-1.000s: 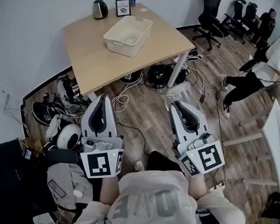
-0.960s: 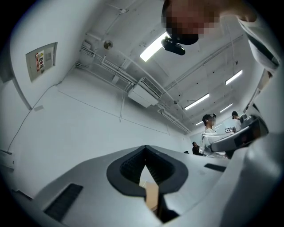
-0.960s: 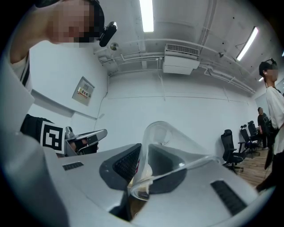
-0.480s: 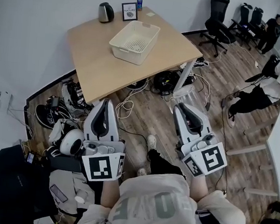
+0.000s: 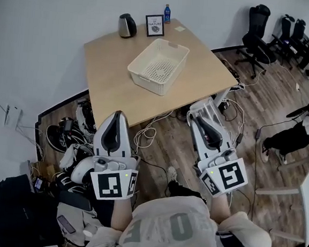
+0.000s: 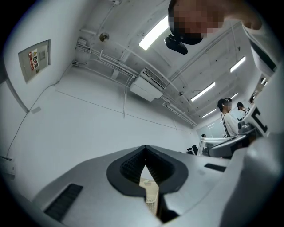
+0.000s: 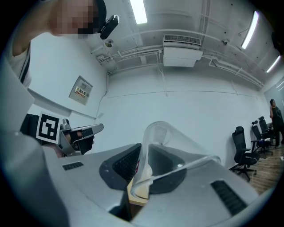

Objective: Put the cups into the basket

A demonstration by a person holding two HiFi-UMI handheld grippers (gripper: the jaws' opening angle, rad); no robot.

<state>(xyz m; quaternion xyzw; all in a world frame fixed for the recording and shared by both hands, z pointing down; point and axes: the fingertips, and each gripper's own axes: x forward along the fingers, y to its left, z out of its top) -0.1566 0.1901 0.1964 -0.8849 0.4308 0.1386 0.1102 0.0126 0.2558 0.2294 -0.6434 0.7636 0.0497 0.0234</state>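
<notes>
A white perforated basket (image 5: 158, 67) stands on the wooden table (image 5: 110, 73) ahead of me, with nothing showing inside it. My right gripper (image 5: 197, 112) is held up over the floor, short of the table's near right corner. In the right gripper view it (image 7: 142, 156) is shut on the rim of a clear plastic cup (image 7: 165, 141), which tilts across the jaws. My left gripper (image 5: 117, 115) hovers in front of the table's near edge. Its jaws (image 6: 145, 156) are shut with nothing in them, and a sliver of the basket (image 6: 151, 193) shows through the slit.
A dark kettle (image 5: 127, 25), a framed sign (image 5: 154, 25) and a blue bottle (image 5: 167, 13) stand at the table's far edge. Cables, shoes and bags (image 5: 72, 140) litter the floor under and left of the table. Office chairs (image 5: 258, 28) stand at the back right.
The table and basket have come lower and closer in the head view. Both grippers keep the same pose and grip. The person at the right has slid towards the frame's edge.
</notes>
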